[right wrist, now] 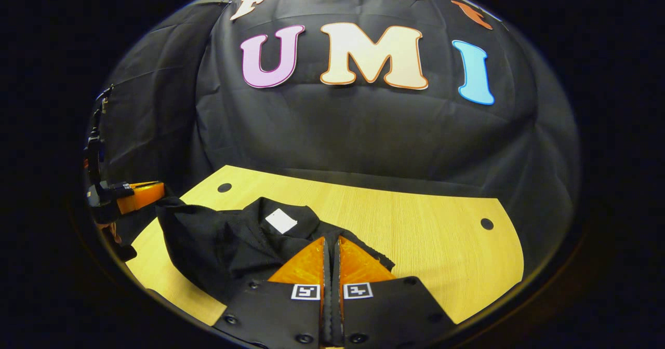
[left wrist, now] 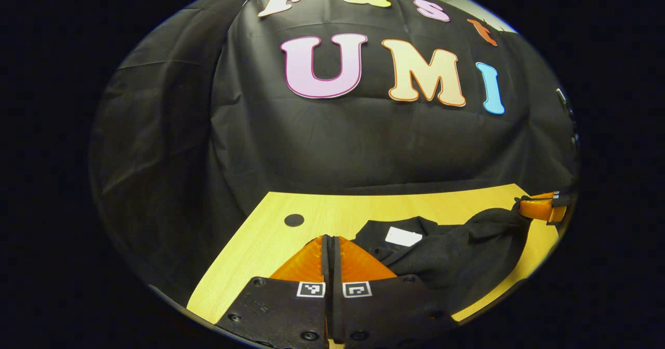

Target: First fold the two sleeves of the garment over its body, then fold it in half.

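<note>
Broadly, booth wall of black cloth (left wrist: 363, 146) behind everything. In front, pale wood table (right wrist: 431, 229) w/ small dark round holes, one near far left corner (right wrist: 224, 187), another toward right edge (right wrist: 487, 224).

On table, black garment (right wrist: 218, 240), bunched & rumpled rather than flat, white neck label (right wrist: 281, 220) facing up near collar. In left gripper view, same garment (left wrist: 457, 255) sits right of centre, label (left wrist: 403, 236) up, one part stretched up & out toward the far right edge.

Left tongs (left wrist: 330, 245) at bottom of left gripper view: fingers pressed together, no gap, tips over bare table just left of garment; nothing visibly between them. Seen again in right gripper view at far left (right wrist: 136, 195), at garment's lifted edge; can't tell if cloth is pinched there.

Right tongs (right wrist: 330, 246) at bottom of right gripper view: fingers together too, tips down at the dark cloth; can't tell whether fabric is caught. In left gripper view, same tongs at far right (left wrist: 540, 207), touching raised end of garment.
</note>
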### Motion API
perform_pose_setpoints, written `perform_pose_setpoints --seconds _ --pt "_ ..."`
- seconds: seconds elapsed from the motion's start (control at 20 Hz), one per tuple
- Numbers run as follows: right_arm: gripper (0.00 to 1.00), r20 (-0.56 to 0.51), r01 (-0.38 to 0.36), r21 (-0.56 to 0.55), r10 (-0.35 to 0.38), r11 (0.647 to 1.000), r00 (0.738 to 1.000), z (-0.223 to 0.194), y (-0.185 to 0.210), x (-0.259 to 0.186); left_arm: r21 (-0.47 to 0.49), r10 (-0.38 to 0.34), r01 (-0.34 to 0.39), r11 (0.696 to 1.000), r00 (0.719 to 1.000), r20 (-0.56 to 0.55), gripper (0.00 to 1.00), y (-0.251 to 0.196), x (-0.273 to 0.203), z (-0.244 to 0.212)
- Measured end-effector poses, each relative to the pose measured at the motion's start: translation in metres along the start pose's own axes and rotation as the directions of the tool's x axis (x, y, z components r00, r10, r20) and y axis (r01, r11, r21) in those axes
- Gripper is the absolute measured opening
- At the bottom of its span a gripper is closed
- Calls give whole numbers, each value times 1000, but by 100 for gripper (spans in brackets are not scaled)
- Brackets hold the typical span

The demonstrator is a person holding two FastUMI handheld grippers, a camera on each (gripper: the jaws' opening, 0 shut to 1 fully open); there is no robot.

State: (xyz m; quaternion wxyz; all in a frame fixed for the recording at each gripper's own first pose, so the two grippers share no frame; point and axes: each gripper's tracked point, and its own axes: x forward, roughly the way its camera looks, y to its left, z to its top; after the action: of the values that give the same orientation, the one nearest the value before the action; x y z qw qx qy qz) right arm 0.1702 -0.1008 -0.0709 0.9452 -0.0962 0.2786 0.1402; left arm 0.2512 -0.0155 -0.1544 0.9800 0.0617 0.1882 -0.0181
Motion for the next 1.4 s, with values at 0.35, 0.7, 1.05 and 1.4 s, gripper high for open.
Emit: perform_pose_setpoints --seconds 0.35,0.7,1.05,1.4 --pt "3 -17 32 -53 -33 998 999 5 -4 45 46 25 -24 999 999 -36 0 4 53 -13" --pt "2 -96 106 -29 -108 994 990 -21 -22 91 95 39 -32 995 996 -74 0 0 91 -38" --pt "67 -77 147 29 -145 989 986 -8 -31 82 149 11 -9 989 1000 -14 65 -13 86 -8" --pt "99 89 159 88 -167 983 982 47 -41 13 200 -19 -22 980 979 201 92 -25 22 86"
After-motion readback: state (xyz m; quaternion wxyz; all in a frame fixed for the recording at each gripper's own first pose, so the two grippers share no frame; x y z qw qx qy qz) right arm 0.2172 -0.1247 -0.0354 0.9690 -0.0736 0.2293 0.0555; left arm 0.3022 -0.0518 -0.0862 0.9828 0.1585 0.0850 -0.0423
